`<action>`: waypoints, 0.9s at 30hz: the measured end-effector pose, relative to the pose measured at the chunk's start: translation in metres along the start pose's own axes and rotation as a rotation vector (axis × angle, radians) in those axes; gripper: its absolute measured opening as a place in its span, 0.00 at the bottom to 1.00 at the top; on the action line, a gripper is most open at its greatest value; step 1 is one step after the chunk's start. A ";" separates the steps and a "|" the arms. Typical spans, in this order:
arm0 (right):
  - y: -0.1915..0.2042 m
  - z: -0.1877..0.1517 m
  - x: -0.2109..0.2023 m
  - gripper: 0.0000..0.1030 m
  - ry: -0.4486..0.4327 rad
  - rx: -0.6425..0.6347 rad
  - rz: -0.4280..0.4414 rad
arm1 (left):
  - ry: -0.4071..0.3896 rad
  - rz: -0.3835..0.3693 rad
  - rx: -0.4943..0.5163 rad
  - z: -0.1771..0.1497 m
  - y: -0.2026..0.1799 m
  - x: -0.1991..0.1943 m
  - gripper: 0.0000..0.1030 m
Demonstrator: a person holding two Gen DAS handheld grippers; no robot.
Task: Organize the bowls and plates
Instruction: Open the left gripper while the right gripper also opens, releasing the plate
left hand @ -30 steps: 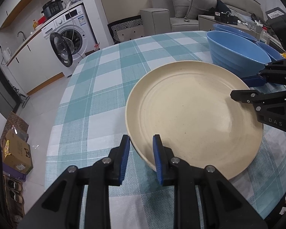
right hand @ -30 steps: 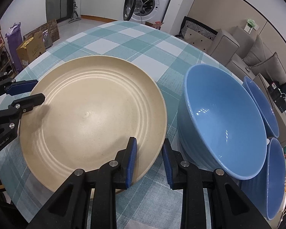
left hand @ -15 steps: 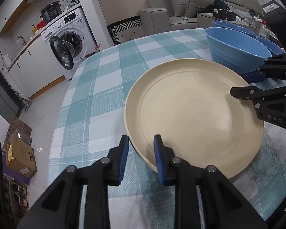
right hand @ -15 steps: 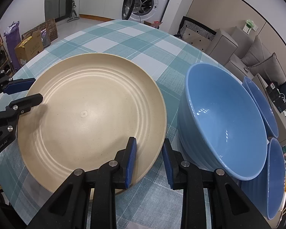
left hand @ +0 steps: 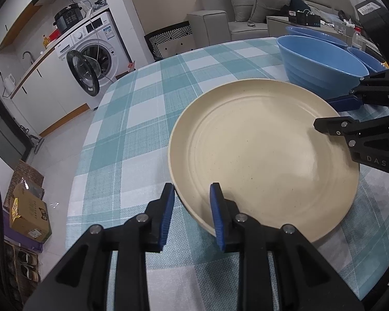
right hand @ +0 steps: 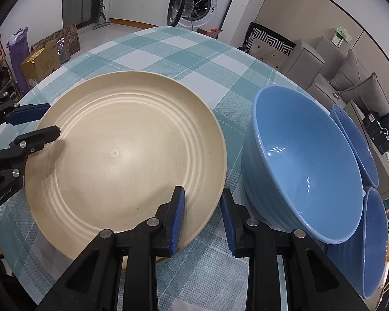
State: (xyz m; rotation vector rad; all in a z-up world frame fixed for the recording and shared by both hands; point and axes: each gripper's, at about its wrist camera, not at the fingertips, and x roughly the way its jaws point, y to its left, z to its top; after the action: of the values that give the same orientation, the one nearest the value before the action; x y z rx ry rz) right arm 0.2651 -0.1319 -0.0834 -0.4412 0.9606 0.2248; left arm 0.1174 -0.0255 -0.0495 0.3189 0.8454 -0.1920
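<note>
Bowls, three blue, sit beside cream plate, unfilled.

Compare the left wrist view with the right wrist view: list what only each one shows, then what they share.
Only the left wrist view: a kitchen counter with a sink tap, a black cooker on top of the washing machine, and a bottle behind the bowls.

Only the right wrist view: a purple bag on the floor and the inside of the large blue bowl.

Both: the beige plate on the checked tablecloth, the left gripper and right gripper each straddling opposite sides of its rim, three blue bowls, the sofa.
</note>
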 end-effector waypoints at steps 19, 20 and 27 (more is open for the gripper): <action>0.007 -0.001 -0.031 0.76 -0.052 0.007 0.139 | -0.090 -0.064 -0.108 0.002 0.037 -0.040 0.51; 0.007 0.000 -0.035 0.76 -0.059 0.010 0.146 | -0.095 -0.073 -0.117 0.002 0.039 -0.042 0.51; 0.003 0.007 -0.055 0.96 -0.105 0.062 0.250 | -0.137 -0.087 -0.141 0.008 0.040 -0.057 0.78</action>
State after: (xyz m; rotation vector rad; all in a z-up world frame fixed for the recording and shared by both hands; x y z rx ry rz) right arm 0.2384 -0.1259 -0.0349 -0.2490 0.9159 0.4389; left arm 0.0976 0.0111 0.0068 0.1352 0.7334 -0.2309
